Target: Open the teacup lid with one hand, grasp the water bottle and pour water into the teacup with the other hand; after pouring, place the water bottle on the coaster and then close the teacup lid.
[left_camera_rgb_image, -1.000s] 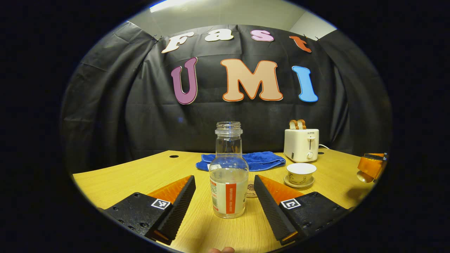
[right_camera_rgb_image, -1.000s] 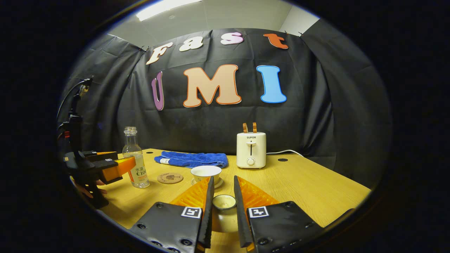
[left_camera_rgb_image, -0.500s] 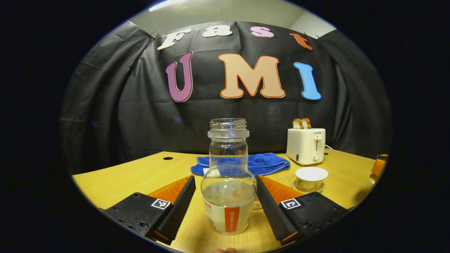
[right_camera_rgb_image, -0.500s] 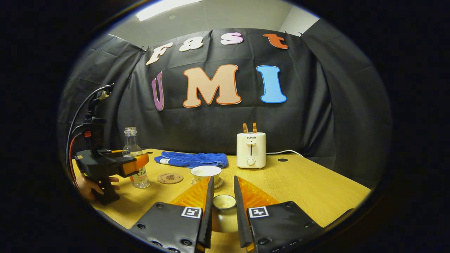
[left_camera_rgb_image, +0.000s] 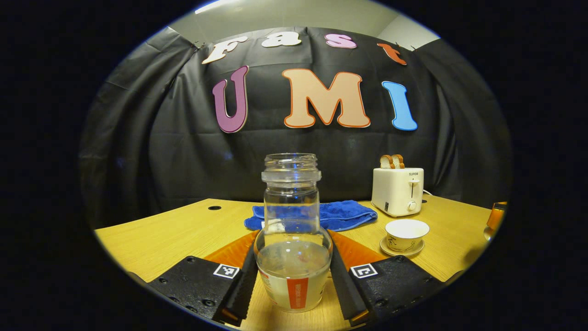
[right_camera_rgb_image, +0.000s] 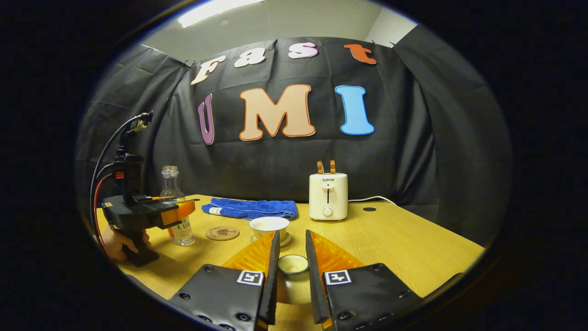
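Between the fingers of the left gripper (left_camera_rgb_image: pixel 293 287) the bottle (left_camera_rgb_image: pixel 293 239) is clasped at its lower body, both fingers pressed against the glass. It stands upright on the table (left_camera_rgb_image: pixel 174 234), uncapped and partly filled with water. Behind it a blue towel (left_camera_rgb_image: pixel 340 214) is spread, and to the right the open teacup (left_camera_rgb_image: pixel 406 232) is seen on its saucer, with a toaster (left_camera_rgb_image: pixel 397 191) farther back, two slices standing in it.

Between the fingers of the right gripper (right_camera_rgb_image: pixel 292 276) the lid (right_camera_rgb_image: pixel 294 264) is gripped, held above the table, clear of the cup. Just beyond the fingertips the teacup (right_camera_rgb_image: pixel 269 227) is seen, and left of it the coaster (right_camera_rgb_image: pixel 222 232) lies bare on the wood. Farther left the bottle (right_camera_rgb_image: pixel 177 207) is seen inside the left gripper (right_camera_rgb_image: pixel 177 216), which is held from below by a hand (right_camera_rgb_image: pixel 115 241). The towel (right_camera_rgb_image: pixel 252 208) and the toaster (right_camera_rgb_image: pixel 327 195) are set along the back of the table (right_camera_rgb_image: pixel 404 243).
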A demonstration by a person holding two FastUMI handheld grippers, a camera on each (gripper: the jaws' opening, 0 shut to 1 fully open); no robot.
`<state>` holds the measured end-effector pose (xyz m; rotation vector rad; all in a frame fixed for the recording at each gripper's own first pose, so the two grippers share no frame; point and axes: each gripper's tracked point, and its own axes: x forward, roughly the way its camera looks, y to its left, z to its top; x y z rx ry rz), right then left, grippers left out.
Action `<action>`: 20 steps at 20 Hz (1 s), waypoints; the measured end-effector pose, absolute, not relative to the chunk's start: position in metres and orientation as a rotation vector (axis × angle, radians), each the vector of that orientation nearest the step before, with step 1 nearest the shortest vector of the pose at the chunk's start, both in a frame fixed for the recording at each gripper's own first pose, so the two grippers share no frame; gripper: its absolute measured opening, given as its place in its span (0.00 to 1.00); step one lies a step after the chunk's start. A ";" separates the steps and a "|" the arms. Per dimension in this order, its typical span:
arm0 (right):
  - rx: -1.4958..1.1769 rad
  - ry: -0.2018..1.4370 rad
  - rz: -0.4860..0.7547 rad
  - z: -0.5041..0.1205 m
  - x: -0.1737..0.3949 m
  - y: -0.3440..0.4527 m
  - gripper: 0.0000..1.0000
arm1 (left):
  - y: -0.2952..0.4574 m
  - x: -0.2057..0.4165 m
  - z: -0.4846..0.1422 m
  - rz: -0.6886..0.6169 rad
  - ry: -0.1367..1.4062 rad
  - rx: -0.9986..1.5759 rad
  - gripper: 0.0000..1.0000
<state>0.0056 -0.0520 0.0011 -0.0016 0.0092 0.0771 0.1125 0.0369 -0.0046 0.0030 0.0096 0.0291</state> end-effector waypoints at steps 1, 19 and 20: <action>-0.002 0.009 0.076 0.001 0.005 -0.052 0.34 | 0.036 0.112 -0.005 0.022 0.011 0.004 0.72; -0.004 0.012 -0.033 0.001 0.014 -0.107 0.34 | -0.005 0.180 -0.028 -0.100 0.105 0.823 0.71; -0.004 0.013 -0.039 0.002 0.014 -0.110 0.34 | -0.009 0.184 -0.032 -0.110 0.117 0.883 0.71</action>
